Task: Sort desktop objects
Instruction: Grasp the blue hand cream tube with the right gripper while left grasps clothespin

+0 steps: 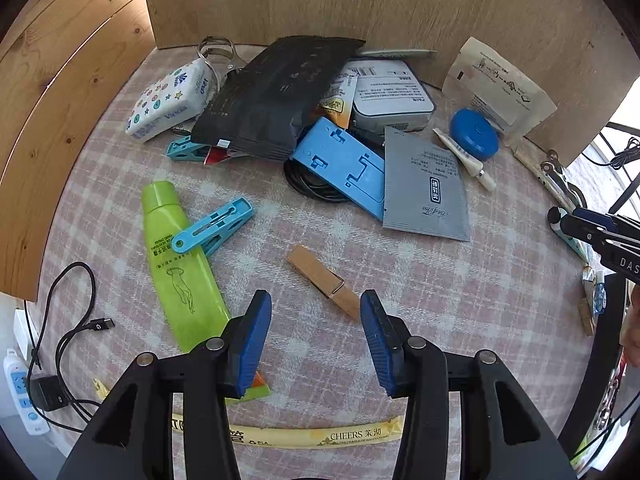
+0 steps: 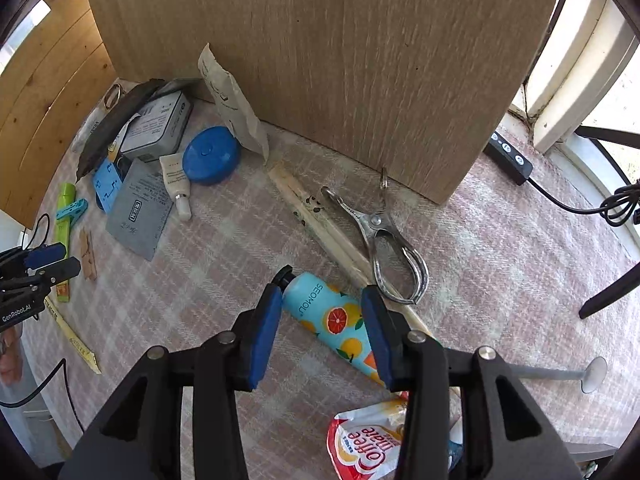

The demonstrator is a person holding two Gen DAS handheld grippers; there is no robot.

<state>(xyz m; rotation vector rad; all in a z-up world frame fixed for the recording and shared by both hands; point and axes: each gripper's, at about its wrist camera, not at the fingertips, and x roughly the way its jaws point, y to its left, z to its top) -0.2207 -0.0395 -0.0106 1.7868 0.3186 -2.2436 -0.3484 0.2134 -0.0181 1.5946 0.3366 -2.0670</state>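
Jaws of the right gripper (image 2: 322, 334) stand apart on either side of a light-blue tube printed with oranges (image 2: 334, 322); the tube lies flat on the checked tabletop (image 2: 500, 240) between the blue pads, and whether they touch it I cannot tell. Just behind it lie a long paper chopstick sleeve (image 2: 316, 216) and steel tongs (image 2: 384, 240), the tongs' loop handles resting over the sleeve. A Coffee-mate sachet (image 2: 366, 440) lies near the lower edge of the picture, and open cloth spreads to the right.

Jaws of the left gripper (image 1: 316, 342) hang open and empty above a wooden clothespin (image 1: 324, 276), which lies free on the cloth. A green tube (image 1: 178, 264) with a blue plastic clip (image 1: 212, 228) across it sits to its left. Farther back, a heap crowds against the wooden back panel (image 1: 360, 0): black pouch (image 1: 272, 92), blue plastic holder (image 1: 344, 164), grey sachet (image 1: 424, 188), round blue case (image 1: 474, 134).
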